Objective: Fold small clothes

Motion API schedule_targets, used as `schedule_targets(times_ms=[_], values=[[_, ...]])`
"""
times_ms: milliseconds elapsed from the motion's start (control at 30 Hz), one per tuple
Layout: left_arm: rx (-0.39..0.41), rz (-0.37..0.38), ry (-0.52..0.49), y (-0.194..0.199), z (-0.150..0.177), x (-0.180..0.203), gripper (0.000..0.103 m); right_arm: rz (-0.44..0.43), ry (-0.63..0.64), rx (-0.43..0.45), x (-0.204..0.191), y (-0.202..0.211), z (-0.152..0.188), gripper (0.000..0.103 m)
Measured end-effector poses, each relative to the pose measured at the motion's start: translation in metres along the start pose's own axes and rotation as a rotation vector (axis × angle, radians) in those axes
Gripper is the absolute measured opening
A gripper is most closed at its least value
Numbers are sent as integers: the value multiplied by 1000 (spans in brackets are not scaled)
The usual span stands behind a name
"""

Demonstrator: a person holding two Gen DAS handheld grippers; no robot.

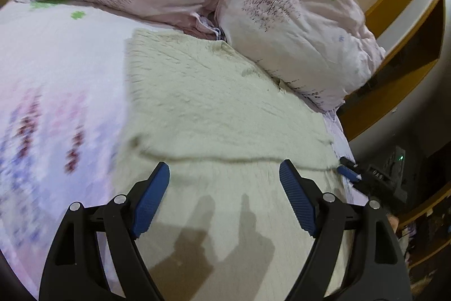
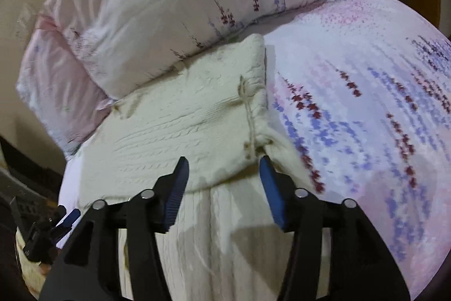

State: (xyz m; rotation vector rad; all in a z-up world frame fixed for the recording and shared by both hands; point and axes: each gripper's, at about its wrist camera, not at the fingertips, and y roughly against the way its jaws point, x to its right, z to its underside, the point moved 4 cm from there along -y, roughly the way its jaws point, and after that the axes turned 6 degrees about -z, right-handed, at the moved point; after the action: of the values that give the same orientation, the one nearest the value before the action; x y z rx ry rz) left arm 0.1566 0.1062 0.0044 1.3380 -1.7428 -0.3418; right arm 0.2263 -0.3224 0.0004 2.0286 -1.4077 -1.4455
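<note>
Both of our grippers, left (image 1: 224, 174) and right (image 2: 224, 167), hang released over the cream knit garment (image 1: 220, 103) on the bed (image 1: 56, 75). Its folded edge runs nine-to-three at twelve o'clock from each, equally near.

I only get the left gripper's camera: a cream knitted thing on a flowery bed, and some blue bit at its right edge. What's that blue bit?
Observer: That's the right gripper, the other tool. In its own view its blue fingers are spread apart, gripping nothing.
Operator: Does that knitted thing have anything on it?
Observer: Yes, the sweater has a cable pattern, and a loose yarn string runs down near its side edge.
Operator: Is my tool visible over there?
Observer: Yes, the left gripper shows at the lower left edge of the right view.
</note>
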Motion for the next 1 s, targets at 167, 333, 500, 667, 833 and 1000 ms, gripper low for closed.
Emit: schedule_targets(times_ms=[167,333,500,667,833,1000], values=[[36,-28,-23,46,29,-17,81,-68,60,-50,19,40,17,60],[21,-65,31,71,65,-38,80,-60,91,-132,40,64,48,59],[3,-39,78,81,91,-45,75,-92,75,-207,50,75,80,42],[-18,41,105,85,110,-36,62,-146,78,-269,45,83,104,32],[-48,112,136,90,132,-24,58,-213,59,-338,41,92,126,25],[-78,140,162,96,147,-16,57,-213,96,-380,31,98,140,24]])
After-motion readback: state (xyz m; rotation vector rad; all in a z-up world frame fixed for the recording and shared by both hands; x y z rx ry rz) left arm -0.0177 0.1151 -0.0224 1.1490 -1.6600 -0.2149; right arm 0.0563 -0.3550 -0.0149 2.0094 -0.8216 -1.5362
